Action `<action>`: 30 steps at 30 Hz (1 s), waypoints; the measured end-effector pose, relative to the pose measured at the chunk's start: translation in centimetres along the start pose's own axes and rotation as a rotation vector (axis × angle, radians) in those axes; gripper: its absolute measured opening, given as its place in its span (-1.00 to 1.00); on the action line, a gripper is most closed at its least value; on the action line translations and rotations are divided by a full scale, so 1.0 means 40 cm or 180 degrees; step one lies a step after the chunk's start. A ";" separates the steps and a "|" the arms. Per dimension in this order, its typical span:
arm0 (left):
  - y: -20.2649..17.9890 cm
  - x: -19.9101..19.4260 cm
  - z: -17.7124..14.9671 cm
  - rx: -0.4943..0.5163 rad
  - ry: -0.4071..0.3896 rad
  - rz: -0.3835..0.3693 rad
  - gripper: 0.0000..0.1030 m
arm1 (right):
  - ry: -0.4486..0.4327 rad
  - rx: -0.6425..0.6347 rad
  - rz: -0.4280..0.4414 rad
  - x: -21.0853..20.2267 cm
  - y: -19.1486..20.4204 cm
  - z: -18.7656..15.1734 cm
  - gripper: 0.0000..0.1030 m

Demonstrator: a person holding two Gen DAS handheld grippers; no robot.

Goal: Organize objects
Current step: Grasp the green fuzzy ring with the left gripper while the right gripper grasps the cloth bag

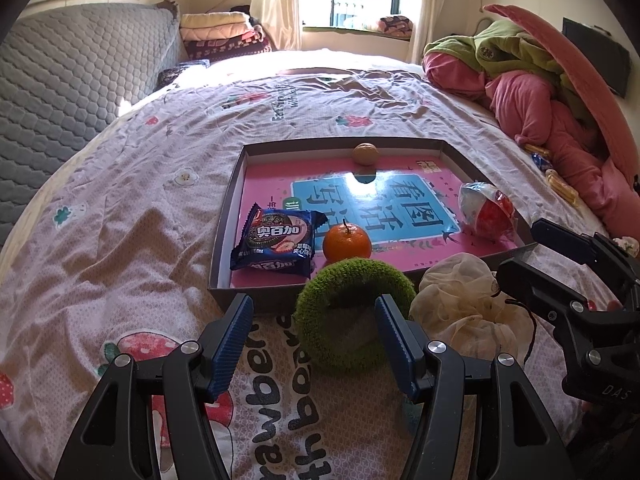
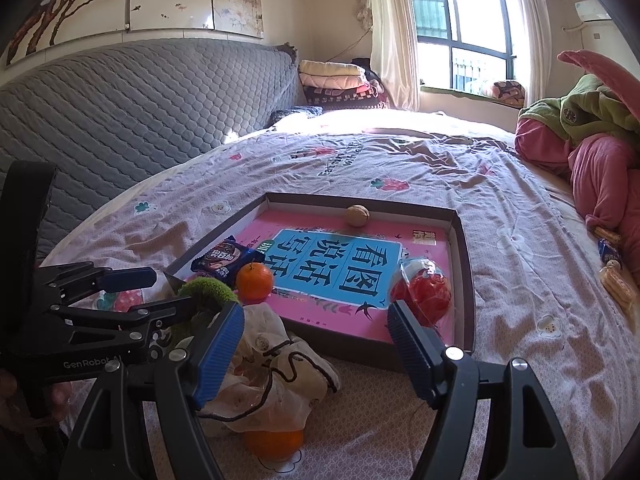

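Observation:
A shallow cardboard tray (image 1: 226, 216) (image 2: 466, 264) lies on the bed with a pink book in its bottom. In it are a blue cookie packet (image 1: 276, 242) (image 2: 224, 259), an orange (image 1: 346, 241) (image 2: 254, 280), a walnut (image 1: 365, 153) (image 2: 357, 216) and a red wrapped item (image 1: 489, 212) (image 2: 422, 290). A green fuzzy ring (image 1: 354, 316) (image 2: 208, 290) leans on the tray's near wall. My left gripper (image 1: 316, 340) (image 2: 160, 290) is open, its right finger inside the ring. A cream mesh pouch (image 1: 464, 308) (image 2: 276, 364) with an orange (image 2: 274, 442) under it lies beside the ring. My right gripper (image 2: 316, 344) (image 1: 516, 248) is open above the pouch.
The bed has a pink strawberry sheet (image 1: 120, 216). A grey quilted headboard (image 2: 132, 108) stands at the left. Pink and green bedding (image 1: 532, 92) is piled at the right, with small snack packets (image 2: 614, 272) next to it. Folded blankets (image 1: 224, 36) lie near the window.

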State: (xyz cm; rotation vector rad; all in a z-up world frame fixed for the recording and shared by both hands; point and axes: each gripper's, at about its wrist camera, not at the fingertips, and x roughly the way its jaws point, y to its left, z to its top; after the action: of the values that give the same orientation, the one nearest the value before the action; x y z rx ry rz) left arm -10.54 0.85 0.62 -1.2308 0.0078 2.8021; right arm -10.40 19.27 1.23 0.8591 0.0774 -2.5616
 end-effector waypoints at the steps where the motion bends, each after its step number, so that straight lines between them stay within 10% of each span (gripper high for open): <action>1: 0.000 0.003 -0.001 0.0001 0.0009 0.0002 0.26 | 0.0003 0.0005 0.0004 -0.001 0.001 -0.002 0.43; 30: 0.008 0.041 -0.020 -0.0022 0.0166 -0.0006 0.26 | 0.0430 0.0319 0.0168 0.045 -0.017 -0.049 0.43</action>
State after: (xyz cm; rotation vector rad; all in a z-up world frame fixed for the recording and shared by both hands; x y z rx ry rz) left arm -11.08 0.63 -1.17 -1.3044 0.0000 2.7702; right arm -10.88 19.56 -1.47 1.0575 -0.0329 -2.4737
